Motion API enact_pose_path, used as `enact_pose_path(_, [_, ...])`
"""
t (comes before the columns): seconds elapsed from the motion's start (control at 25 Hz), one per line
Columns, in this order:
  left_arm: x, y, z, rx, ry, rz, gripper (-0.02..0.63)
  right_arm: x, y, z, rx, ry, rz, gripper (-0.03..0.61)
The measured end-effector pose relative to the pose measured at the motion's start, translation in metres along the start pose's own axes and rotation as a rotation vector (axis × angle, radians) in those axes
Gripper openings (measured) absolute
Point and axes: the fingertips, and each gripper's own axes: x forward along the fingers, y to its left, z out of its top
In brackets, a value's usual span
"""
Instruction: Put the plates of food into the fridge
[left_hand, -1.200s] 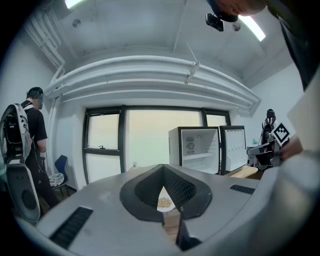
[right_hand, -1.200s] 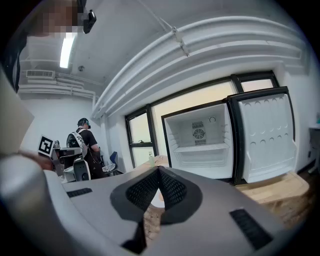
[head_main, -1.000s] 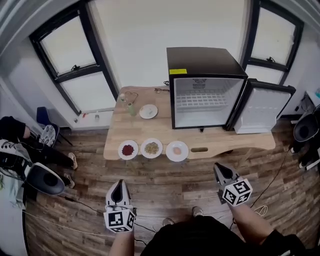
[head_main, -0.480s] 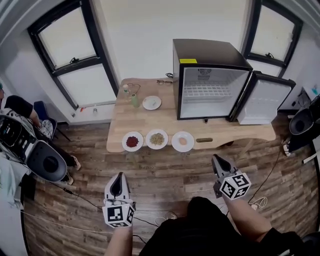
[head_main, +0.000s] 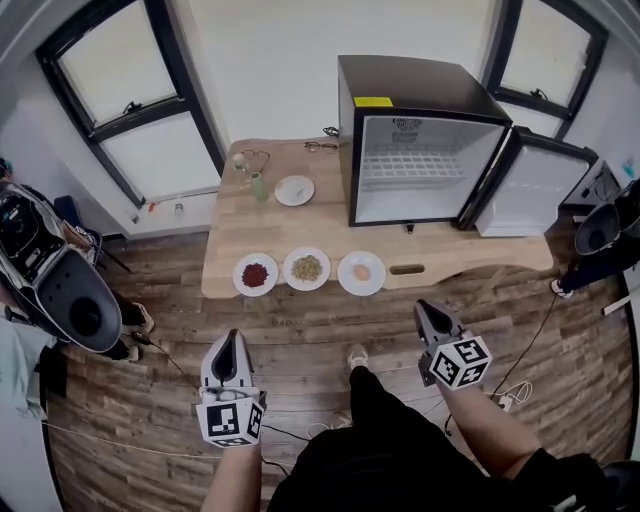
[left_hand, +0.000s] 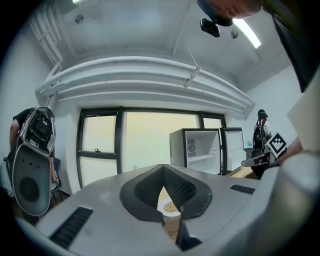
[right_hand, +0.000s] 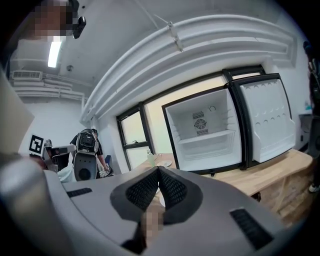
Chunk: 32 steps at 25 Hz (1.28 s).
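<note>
my left gripper (head_main: 229, 342) and right gripper (head_main: 424, 310) both have their jaws together and empty, and the plates of food (head_main: 306, 268) lie well ahead along the near edge of the table (head_main: 228, 232). arriving unopened i'd only shove a plate, and a shallow rim pinch could tip food out. the fridge (head_main: 410, 85) ahead-right stands open, its door (head_main: 535, 190) swung clear to the right.

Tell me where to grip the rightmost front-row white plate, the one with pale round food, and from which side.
Probably pinch the white plate's near rim, coming level from the wooden table's front edge. It lies flat and shallow close to that edge, food at its centre, so only the rim offers a hold.
</note>
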Motion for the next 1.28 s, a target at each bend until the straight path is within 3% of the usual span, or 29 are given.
enact_pose_path(0.44, [0.060,0.005,-0.027,0.017,0.091,0.020,0.005,0.082,-0.033,-0.053,0.075,0.098,0.034,0.021])
enact_pose_path(0.68, [0.109,0.001,-0.046,0.023,0.136,-0.003,0.005,0.114,-0.044,-0.098,0.220,0.154,0.111,0.021])
enact_pose_path(0.8, [0.131,-0.004,-0.053,0.048,0.157,-0.030,0.005,0.131,-0.052,-0.128,0.272,0.217,0.100,0.021])
enact_pose_path(1.0, [0.157,-0.010,-0.060,0.049,0.182,-0.047,0.005,0.149,-0.070,-0.169,0.443,0.285,0.031,0.026])
enact_pose_path(1.04, [0.161,-0.010,-0.062,0.049,0.188,-0.050,0.005,0.153,-0.071,-0.176,0.480,0.299,0.030,0.049])
enact_pose_path(1.12, [0.168,-0.011,-0.067,0.053,0.201,-0.057,0.005,0.161,-0.072,-0.188,0.576,0.331,0.028,0.157])
enact_pose_path(1.28, [0.176,-0.010,-0.078,0.052,0.238,-0.065,0.005,0.173,-0.081,-0.205,0.725,0.368,-0.026,0.178])
